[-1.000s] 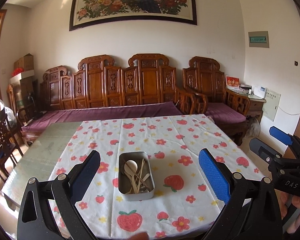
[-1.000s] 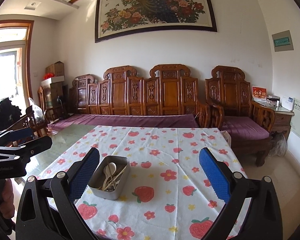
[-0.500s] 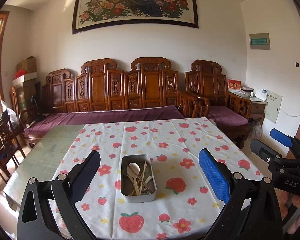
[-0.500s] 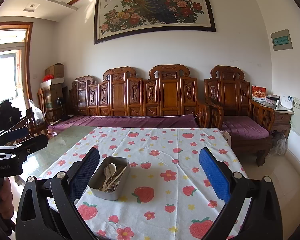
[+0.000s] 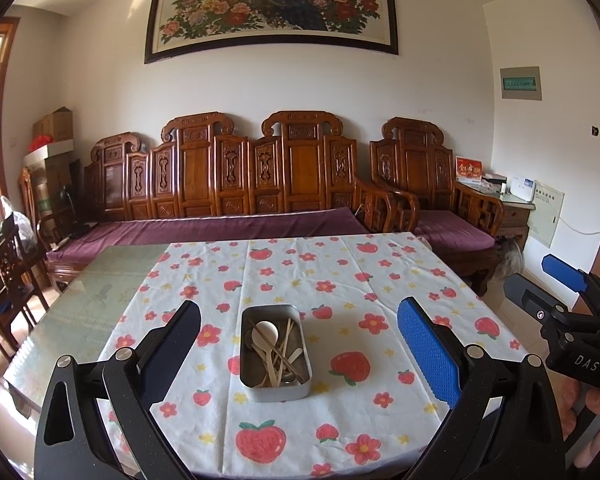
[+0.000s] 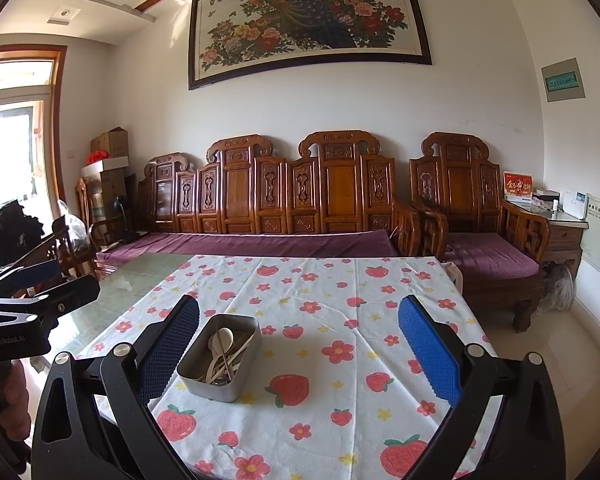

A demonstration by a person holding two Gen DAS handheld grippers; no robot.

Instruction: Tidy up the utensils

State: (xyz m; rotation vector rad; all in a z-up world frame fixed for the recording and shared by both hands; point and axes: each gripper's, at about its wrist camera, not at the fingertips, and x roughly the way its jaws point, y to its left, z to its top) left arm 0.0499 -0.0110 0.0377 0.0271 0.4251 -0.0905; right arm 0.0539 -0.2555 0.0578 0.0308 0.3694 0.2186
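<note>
A rectangular metal tin [image 5: 275, 388] sits on the strawberry-print tablecloth [image 5: 340, 280] near the table's front. It holds a white spoon [image 5: 265, 334] and several pale wooden utensils [image 5: 286, 354]. It also shows in the right wrist view [image 6: 216, 382], with the spoon [image 6: 219, 338] inside. My left gripper [image 5: 298, 352] is open and empty, held above and in front of the tin. My right gripper [image 6: 298, 350] is open and empty, with the tin beside its left finger. Each gripper also shows in the other's view, the right one [image 5: 556, 284] and the left one [image 6: 40, 286].
The cloth covers the right part of a glass-topped table [image 5: 80, 304]. A carved wooden sofa [image 5: 240, 184] with purple cushions stands behind it, an armchair [image 5: 432, 196] and side table [image 5: 512, 208] at the right, dark chairs [image 5: 4, 276] at the left.
Both grippers have drawn back and risen slightly, so the tin and table sit a little lower and farther in view. Both stay open and empty.
</note>
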